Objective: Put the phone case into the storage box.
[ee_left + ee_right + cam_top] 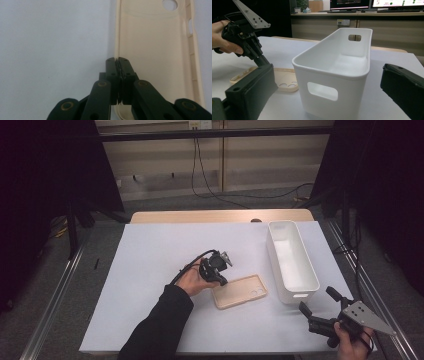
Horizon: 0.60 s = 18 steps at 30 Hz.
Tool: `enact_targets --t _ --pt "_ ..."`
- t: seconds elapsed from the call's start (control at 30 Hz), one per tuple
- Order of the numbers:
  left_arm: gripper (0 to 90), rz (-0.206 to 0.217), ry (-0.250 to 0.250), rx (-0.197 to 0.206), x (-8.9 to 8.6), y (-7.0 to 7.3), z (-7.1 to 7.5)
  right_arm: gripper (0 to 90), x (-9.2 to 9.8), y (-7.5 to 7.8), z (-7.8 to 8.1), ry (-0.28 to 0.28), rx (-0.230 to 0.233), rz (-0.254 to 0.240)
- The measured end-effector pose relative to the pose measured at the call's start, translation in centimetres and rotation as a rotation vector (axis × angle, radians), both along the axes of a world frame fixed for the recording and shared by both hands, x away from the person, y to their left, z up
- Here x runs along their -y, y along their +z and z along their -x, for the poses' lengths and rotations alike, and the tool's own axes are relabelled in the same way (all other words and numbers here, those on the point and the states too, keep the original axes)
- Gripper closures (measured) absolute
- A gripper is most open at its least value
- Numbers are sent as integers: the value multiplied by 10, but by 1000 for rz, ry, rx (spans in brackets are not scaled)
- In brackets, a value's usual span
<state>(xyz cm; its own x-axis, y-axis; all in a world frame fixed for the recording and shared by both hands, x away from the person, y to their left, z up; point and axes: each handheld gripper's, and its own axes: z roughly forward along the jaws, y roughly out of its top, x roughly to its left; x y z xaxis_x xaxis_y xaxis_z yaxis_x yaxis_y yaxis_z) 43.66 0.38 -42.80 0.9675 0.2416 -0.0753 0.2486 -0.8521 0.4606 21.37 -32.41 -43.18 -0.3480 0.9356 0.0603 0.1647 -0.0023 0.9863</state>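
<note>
Your left gripper [118, 60] is clamped on the case [155, 50] rim; case still flat on the table [150, 270] beside the bin [291, 292]. Right gripper [317, 302] idle, jaws apart. Lift and drop-in remain, I'd say.

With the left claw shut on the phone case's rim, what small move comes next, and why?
Probably lift slightly: the left claw pinches the side rim of the beige phone case, which lies flat on the white sheet. The open white bin stands beside it.
</note>
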Motion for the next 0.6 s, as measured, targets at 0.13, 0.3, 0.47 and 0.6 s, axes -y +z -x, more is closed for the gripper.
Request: enact_targets --t 0.13,0.3,0.47,0.6 --pt "881 -6 20 1 1 0 1 0 0 0 0 0 -1 1" --pt "881 6 38 -10 -1 0 1 0 1 0 0 -1 0 1" --pt "880 36 59 -24 -5 -1 0 0 1 0 0 -2 0 -1" --pt "880 55 69 -28 -8 -2 0 0 1 0 0 -3 0 -2"
